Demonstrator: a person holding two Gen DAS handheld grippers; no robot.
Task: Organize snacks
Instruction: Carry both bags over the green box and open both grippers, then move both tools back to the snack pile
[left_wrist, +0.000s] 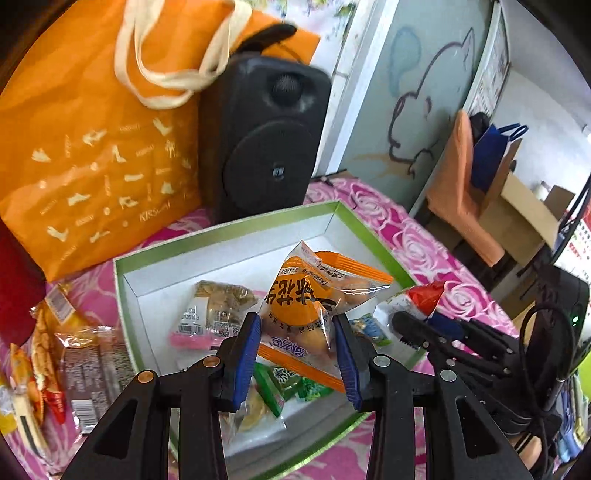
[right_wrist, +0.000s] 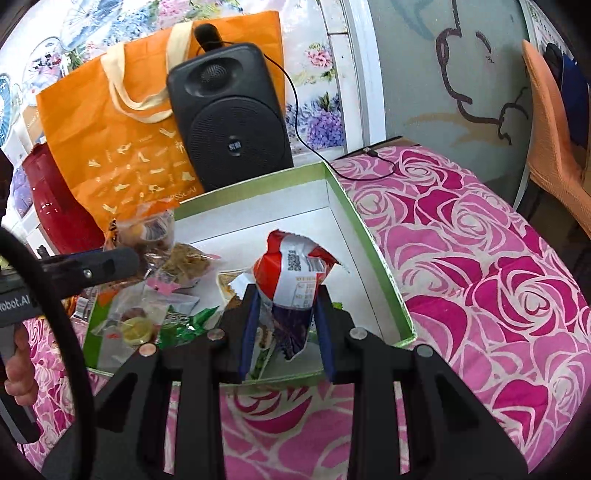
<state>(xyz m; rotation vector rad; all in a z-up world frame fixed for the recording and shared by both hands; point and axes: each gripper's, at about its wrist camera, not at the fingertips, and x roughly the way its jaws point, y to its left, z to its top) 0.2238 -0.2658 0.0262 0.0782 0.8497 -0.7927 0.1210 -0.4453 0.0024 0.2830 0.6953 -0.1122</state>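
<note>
A: Left gripper (left_wrist: 297, 341)?
B: Fingers clamped on an orange pack (left_wrist: 314, 291), held over the box (left_wrist: 229, 230).
A: Right gripper (right_wrist: 286, 325)?
B: Fingers clamped on a red-white pack (right_wrist: 295, 273), also above the box, near its right wall.
A: Box contents?
B: Brown pack (left_wrist: 221, 299), green packs (left_wrist: 284, 384), a pink one (left_wrist: 188, 339).
A: Outside it?
B: Loose snacks (left_wrist: 55, 350) on the rose cloth (right_wrist: 480, 277), left of the box; orange bag (left_wrist: 92, 147) and speaker (left_wrist: 266, 136) behind.

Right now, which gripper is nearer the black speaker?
Left, marginally, though it's close. The left gripper holds an orange snack pack over the box's middle. The right gripper holds a red-and-white packet at the box's near-right side, farther from the black speaker.
</note>
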